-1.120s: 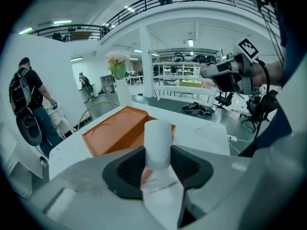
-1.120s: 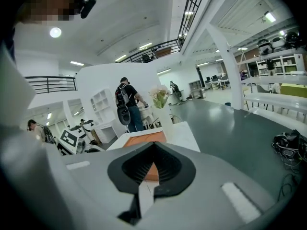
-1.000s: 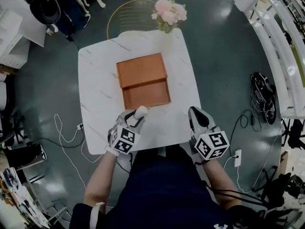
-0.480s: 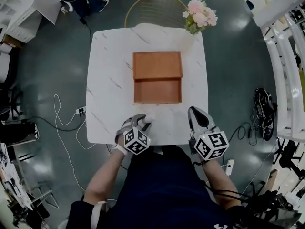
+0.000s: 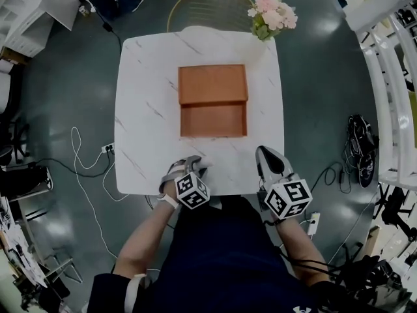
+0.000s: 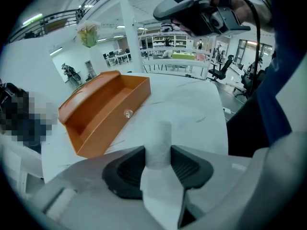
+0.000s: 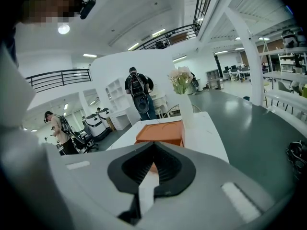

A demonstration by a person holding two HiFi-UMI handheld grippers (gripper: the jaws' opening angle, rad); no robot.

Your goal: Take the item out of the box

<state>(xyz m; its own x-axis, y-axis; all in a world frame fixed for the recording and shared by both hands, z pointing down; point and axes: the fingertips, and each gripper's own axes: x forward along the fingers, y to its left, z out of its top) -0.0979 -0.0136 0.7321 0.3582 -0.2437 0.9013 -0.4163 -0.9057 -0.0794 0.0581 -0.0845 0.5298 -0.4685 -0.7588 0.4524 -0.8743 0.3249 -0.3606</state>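
The orange wooden box (image 5: 213, 109) lies open in the middle of the white marble table (image 5: 143, 109), its lid leaning back. My left gripper (image 5: 195, 168) hovers near the table's front edge, short of the box, shut on a white cylindrical item (image 5: 204, 163). In the left gripper view the item (image 6: 159, 145) stands up between the dark pads, with the box (image 6: 103, 111) beyond it to the left. My right gripper (image 5: 266, 158) sits at the front right edge with its jaws together and nothing between them. From the right gripper view the box (image 7: 160, 132) lies straight ahead.
A vase of pink flowers (image 5: 270, 15) stands at the table's far right corner, seen also as flowers (image 7: 181, 80) past the box. A round chair (image 5: 208, 8) sits behind the table. Cables (image 5: 85, 175) trail on the floor at left. People stand in the background.
My left gripper with the white item has drawn back from the box's front edge toward the table's near edge. The head view has shifted. The right gripper stayed put.
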